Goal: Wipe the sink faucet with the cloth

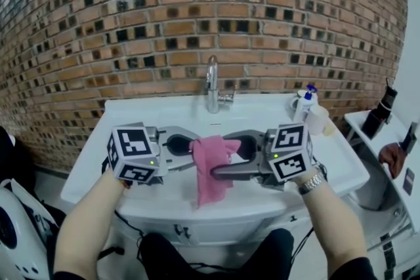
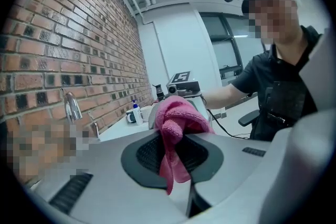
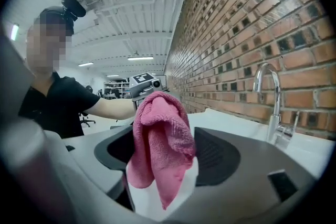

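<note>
A pink cloth (image 1: 211,167) hangs over the white sink (image 1: 262,111), between my two grippers, which point at each other. My left gripper (image 1: 190,154) is shut on the cloth (image 2: 176,123), with its upper folds bunched beyond the jaws. My right gripper (image 1: 226,157) stands open. The cloth (image 3: 157,139) dangles in the wide gap between its jaws without being pinched. The chrome faucet (image 1: 212,85) rises at the back of the sink against the brick wall, beyond both grippers. It also shows in the gripper views, as the faucet (image 2: 72,107) at left and the faucet (image 3: 270,97) at right.
A soap bottle (image 1: 304,105) and a white cup (image 1: 317,120) stand on the sink's back right corner. The brick wall (image 1: 197,10) closes the back. A side table (image 1: 384,134) with dark items is at the right.
</note>
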Demonstrator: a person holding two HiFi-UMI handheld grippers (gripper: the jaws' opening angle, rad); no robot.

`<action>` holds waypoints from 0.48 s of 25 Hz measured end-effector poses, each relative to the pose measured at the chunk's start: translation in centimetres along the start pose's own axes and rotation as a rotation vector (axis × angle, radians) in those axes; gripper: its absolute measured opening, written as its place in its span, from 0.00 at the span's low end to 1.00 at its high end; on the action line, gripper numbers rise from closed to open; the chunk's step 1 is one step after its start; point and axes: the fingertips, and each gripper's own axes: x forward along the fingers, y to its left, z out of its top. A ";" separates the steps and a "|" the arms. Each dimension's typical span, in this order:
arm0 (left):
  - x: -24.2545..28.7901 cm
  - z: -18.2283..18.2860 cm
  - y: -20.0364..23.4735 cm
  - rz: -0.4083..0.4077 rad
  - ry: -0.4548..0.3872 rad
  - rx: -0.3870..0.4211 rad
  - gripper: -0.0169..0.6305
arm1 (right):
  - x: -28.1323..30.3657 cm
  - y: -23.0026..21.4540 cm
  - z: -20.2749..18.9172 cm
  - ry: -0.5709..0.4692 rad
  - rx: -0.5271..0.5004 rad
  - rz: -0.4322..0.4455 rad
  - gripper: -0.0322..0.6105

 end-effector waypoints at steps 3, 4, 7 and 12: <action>-0.1 -0.2 0.4 0.005 -0.003 -0.008 0.10 | -0.2 -0.1 -0.1 -0.009 -0.015 -0.012 0.30; -0.1 -0.3 0.5 0.009 -0.002 -0.010 0.10 | -0.2 -0.2 -0.2 -0.012 -0.017 -0.016 0.27; 0.0 -0.6 0.9 0.022 0.003 -0.012 0.11 | -0.3 -0.5 -0.2 -0.022 -0.017 -0.022 0.21; -0.2 -1.3 2.2 0.074 0.018 -0.028 0.15 | -0.6 -1.6 -0.1 -0.042 -0.024 -0.070 0.17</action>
